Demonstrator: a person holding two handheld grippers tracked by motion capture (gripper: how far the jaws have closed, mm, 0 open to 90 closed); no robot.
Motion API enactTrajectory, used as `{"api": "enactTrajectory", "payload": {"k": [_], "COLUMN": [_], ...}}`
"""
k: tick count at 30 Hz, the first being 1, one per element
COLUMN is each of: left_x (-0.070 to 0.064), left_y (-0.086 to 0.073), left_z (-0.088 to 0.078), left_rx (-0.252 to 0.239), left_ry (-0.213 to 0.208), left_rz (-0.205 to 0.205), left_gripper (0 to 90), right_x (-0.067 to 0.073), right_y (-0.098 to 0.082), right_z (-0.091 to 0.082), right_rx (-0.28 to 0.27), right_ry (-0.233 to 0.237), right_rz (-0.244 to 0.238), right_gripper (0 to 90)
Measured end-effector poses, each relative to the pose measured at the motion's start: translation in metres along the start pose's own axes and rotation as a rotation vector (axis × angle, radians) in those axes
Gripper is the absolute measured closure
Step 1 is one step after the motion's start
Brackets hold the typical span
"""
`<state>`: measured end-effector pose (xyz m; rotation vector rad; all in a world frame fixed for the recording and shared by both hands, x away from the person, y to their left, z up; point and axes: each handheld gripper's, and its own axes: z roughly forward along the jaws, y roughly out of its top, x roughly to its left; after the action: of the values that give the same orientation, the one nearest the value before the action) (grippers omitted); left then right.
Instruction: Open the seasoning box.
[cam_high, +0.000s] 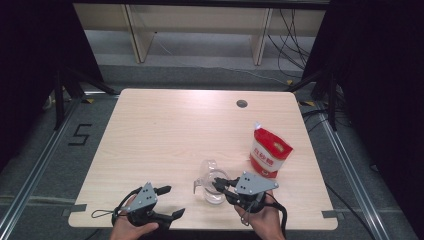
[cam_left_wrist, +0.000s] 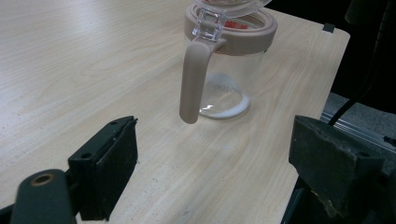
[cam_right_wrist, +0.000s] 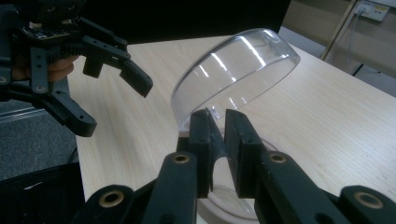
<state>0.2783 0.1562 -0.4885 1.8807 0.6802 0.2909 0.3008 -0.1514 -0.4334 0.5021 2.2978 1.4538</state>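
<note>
A: What is held by the right claw?

B: The clear lid of the jar is pinched at its near edge. The jaws are drawn close together on it, and the lid is kept swung up, tilted open above the jar's mouth.

A: And where is the jar placed?

B: It is stood upright on the table, near the front edge, between the two hands. In the left gripper view a beige collar is seen round its mouth, and a beige handle is hung down its side toward the camera. A thin white layer is seen at the bottom of the glass.

A: How is the left claw set?

B: Its jaws are spread wide and nothing is gripped between them. It is held just left of the jar, apart from it, with the handle seen ahead between the two pads. In the right gripper view it is shown at the upper left, likewise open.

A: Is anything else laid on the table?

B: A red and white bag is stood behind and to the right of the jar, near it but not touching. Farther back, a round cable hole is seen in the tabletop.
</note>
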Motion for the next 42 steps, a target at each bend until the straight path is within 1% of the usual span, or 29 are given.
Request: {"api": "enactTrajectory", "payload": {"k": [3,4,7,8,10,12,13,14,15,17,18,21,22,23,25,27,28,29,30,31,32,34,35,36,37,38,39,40,42], "left_x": [0.000,0.000,-0.001,-0.001,0.000,0.000,-0.001,-0.001,0.000,0.000,0.000,0.000,0.000,-0.001,-0.001,-0.001,-0.001,0.000,0.002,0.001,0.000,0.001,0.000,-0.001,0.000,-0.002,0.000,0.000,0.001], "left_y": [-0.001,-0.001,0.000,0.000,0.000,0.000,0.000,0.000,0.001,0.001,0.000,0.000,0.000,-0.001,-0.001,-0.001,-0.001,-0.001,0.000,0.000,0.000,0.000,0.000,0.000,0.001,0.000,0.002,0.002,0.002], "left_z": [0.002,0.001,0.002,0.002,0.002,0.002,0.002,0.002,0.002,0.001,0.002,0.003,0.003,0.003,0.003,0.002,0.003,0.002,0.002,0.003,0.003,0.003,0.003,0.004,0.003,0.004,0.003,0.002,0.003], "left_rx": [-0.019,-0.012,-0.014,-0.015,-0.011,-0.009,-0.012,-0.010,-0.007,-0.004,-0.005,-0.002,-0.001,0.000,0.000,-0.002,-0.006,-0.001,-0.001,0.000,0.001,0.001,0.007,-0.002,-0.001,-0.006,-0.002,0.000,-0.001], "left_ry": [-0.008,-0.006,-0.006,-0.012,-0.012,0.000,0.002,0.004,0.000,0.001,-0.006,-0.004,-0.004,-0.001,0.000,0.003,0.005,0.007,0.004,0.007,0.006,0.001,0.011,0.000,-0.005,0.001,-0.003,0.003,0.003], "left_rz": [-0.004,-0.001,0.018,0.025,0.031,0.025,0.011,0.011,0.031,0.031,0.026,0.026,0.026,0.005,0.007,0.006,-0.003,0.002,0.026,0.005,0.003,0.026,0.003,0.004,0.025,0.000,0.023,0.032,0.028], "left_gripper": [15.4,15.4,15.4,15.4,15.4,15.5,15.5,15.5,15.5,15.5,15.5,15.5,15.5,15.5,15.5,15.5,15.5,15.5,15.4,15.5,15.5,15.5,15.5,15.4,15.4,15.4,15.4,15.4,15.4], "right_x": [0.002,0.003,0.005,0.005,0.007,0.007,0.007,0.007,0.008,0.009,0.010,0.010,0.008,0.009,0.006,0.002,-0.001,-0.004,-0.007,-0.010,-0.012,-0.015,-0.018,-0.020,-0.023,-0.023,-0.026,-0.026,-0.028], "right_y": [0.002,0.002,0.003,0.004,0.005,0.006,0.006,0.006,0.006,0.007,0.007,0.007,0.008,0.007,0.007,0.005,0.003,0.001,-0.001,-0.003,-0.005,-0.008,-0.010,-0.011,-0.013,-0.014,-0.019,-0.019,-0.023], "right_z": [0.003,0.004,0.006,0.007,0.008,0.010,0.011,0.011,0.012,0.014,0.015,0.017,0.016,0.016,0.013,0.010,0.008,0.006,0.004,0.003,0.002,0.000,0.000,-0.001,-0.002,-0.004,-0.009,-0.009,-0.017], "right_rx": [0.001,-0.006,-0.004,-0.003,-0.004,-0.002,0.007,0.007,0.007,0.001,0.008,0.013,0.004,0.006,0.007,0.003,-0.001,0.002,0.001,0.001,-0.012,-0.005,-0.017,-0.016,-0.024,-0.028,-0.048,-0.048,-0.062], "right_ry": [0.004,0.002,0.008,0.008,0.009,0.015,0.019,0.019,0.024,0.025,0.031,0.034,0.025,0.025,0.018,-0.001,-0.012,-0.017,-0.030,-0.035,-0.046,-0.062,-0.062,-0.069,-0.084,-0.089,-0.098,-0.098,-0.117], "right_rz": [-0.007,-0.005,-0.009,-0.019,-0.014,-0.019,-0.017,-0.017,-0.022,-0.026,-0.032,-0.033,-0.063,-0.034,-0.033,-0.027,-0.024,-0.014,0.000,0.004,-0.001,0.041,0.021,0.024,0.033,0.037,0.039,0.039,0.065], "right_gripper": [81.8,81.8,81.7,81.6,81.6,81.6,81.5,81.5,81.6,81.6,81.5,81.1,80.9,80.6,79.4,78.0,77.3,76.4,75.2,74.8,74.6,72.0,70.2,67.7,64.8,63.7,61.0,61.0,60.0]}}
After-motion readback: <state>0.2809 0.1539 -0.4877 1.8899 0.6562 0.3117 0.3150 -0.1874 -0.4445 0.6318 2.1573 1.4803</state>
